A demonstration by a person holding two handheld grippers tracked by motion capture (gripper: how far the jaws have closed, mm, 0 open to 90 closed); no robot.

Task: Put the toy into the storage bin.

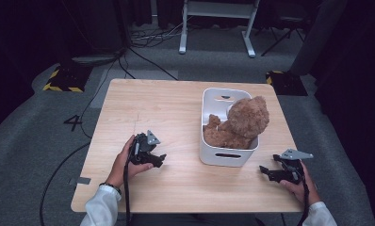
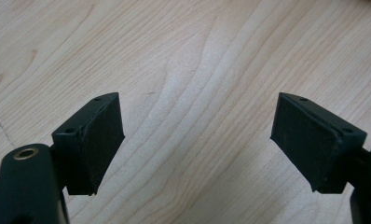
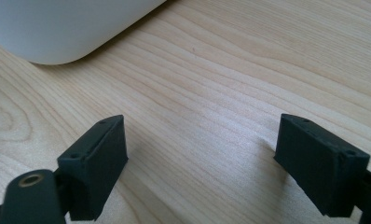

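Note:
A brown teddy bear (image 1: 240, 123) lies in a white plastic bin (image 1: 208, 153) on the right half of the wooden table (image 1: 157, 103); its head rises above the rim. My left gripper (image 1: 160, 161) rests low over the table left of the bin, held in a hand. In the left gripper view my left gripper (image 2: 197, 140) is open over bare wood. My right gripper (image 1: 265, 172) sits near the table's front right corner, just right of the bin. In the right gripper view my right gripper (image 3: 200, 161) is open and empty, with the bin's rounded corner (image 3: 58, 28) ahead.
Grey carpet surrounds the table. Cables (image 1: 148, 37) trail across the floor at the back, near a white desk frame (image 1: 216, 23). A yellow-and-black striped base (image 1: 63, 80) stands at the back left, and another dark base (image 1: 284, 80) at the back right.

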